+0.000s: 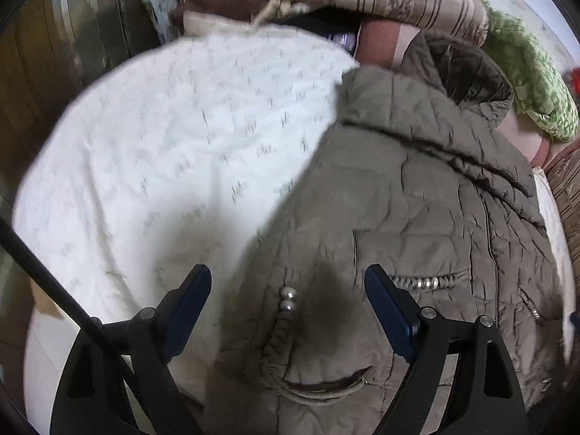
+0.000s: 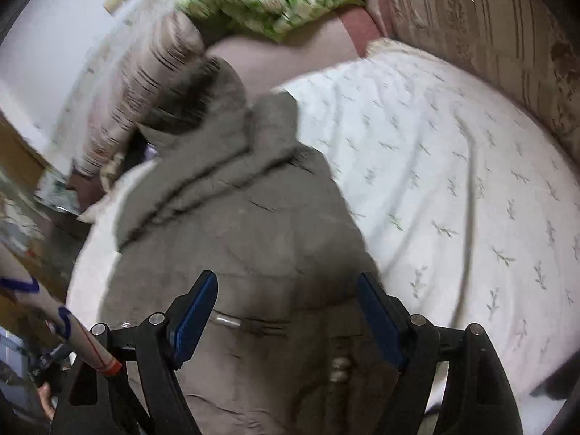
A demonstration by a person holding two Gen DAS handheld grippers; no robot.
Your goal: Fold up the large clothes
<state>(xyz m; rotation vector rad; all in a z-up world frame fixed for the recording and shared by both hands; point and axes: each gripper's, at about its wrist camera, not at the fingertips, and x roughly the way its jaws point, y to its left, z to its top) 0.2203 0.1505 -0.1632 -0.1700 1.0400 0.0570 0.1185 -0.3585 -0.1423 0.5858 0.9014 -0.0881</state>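
Quilted coat spread on the bed — both grippers hovering above it.

The olive coat [image 1: 417, 199] lies on the white leaf-print sheet [image 1: 163, 145], hood toward the striped pillows [image 2: 145, 83]. Left gripper [image 1: 288, 286] and right gripper [image 2: 286, 291] gape wide, apparently grasping nothing — the view is blurred.

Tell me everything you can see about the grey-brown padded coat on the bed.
The coat is a taupe, quilted, puffy garment, crinkled like thin nylon. It has a dark-lined hood, a front zip, pocket openings trimmed with silvery beads, and a braided cord ending in two pearl-like beads. It lies spread, hood toward the pillows, on the white leaf-print sheet. Both tools hover open above its lower part, not gripping.
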